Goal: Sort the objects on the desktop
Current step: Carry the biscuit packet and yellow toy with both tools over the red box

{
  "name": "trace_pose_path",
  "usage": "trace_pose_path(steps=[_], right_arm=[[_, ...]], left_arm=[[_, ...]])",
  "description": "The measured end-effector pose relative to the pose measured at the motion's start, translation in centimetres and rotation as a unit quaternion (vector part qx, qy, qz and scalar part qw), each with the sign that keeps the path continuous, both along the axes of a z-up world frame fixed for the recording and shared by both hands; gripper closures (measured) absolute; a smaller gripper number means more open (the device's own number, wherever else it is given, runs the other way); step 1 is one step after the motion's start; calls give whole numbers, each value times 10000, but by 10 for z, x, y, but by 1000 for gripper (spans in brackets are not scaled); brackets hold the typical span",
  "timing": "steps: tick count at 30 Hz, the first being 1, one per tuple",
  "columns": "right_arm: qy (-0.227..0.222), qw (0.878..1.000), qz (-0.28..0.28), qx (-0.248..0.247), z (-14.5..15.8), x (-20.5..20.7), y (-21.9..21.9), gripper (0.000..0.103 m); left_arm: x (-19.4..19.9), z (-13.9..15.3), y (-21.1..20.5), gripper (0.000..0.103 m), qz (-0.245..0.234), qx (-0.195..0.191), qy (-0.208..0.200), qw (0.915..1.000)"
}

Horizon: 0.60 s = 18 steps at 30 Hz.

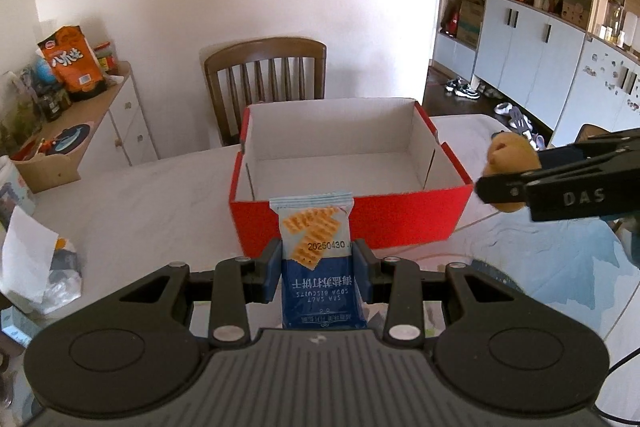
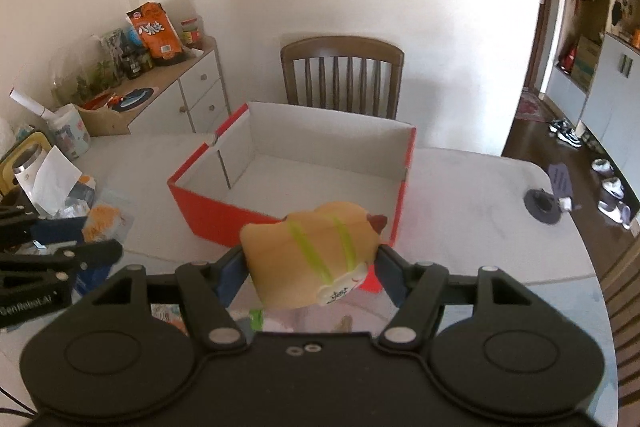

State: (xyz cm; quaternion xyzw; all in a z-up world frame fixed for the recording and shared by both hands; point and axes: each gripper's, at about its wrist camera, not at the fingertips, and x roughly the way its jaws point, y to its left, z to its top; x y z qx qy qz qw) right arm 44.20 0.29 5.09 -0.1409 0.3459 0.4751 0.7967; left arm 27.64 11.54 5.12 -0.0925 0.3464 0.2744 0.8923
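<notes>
A red box with a white, empty inside stands open on the white table. My left gripper is shut on a blue soda biscuit packet, held upright just in front of the box. My right gripper is shut on a tan hot-dog toy with green stripes, held above the table near the box's front right corner. The right gripper and the toy also show at the right of the left wrist view. The left gripper shows at the left of the right wrist view.
A wooden chair stands behind the box. A sideboard with snack bags and jars is at the far left. Papers and plastic bags lie on the table's left side. A dark round fitting sits on the table's right.
</notes>
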Motion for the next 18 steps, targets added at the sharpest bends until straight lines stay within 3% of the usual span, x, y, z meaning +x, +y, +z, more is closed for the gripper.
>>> trace_pose_path(steps=[18], right_arm=[[-22, 9994, 283, -188, -15, 44, 62, 35]], left_arm=[[75, -1, 65, 67, 437, -142, 19, 9989]])
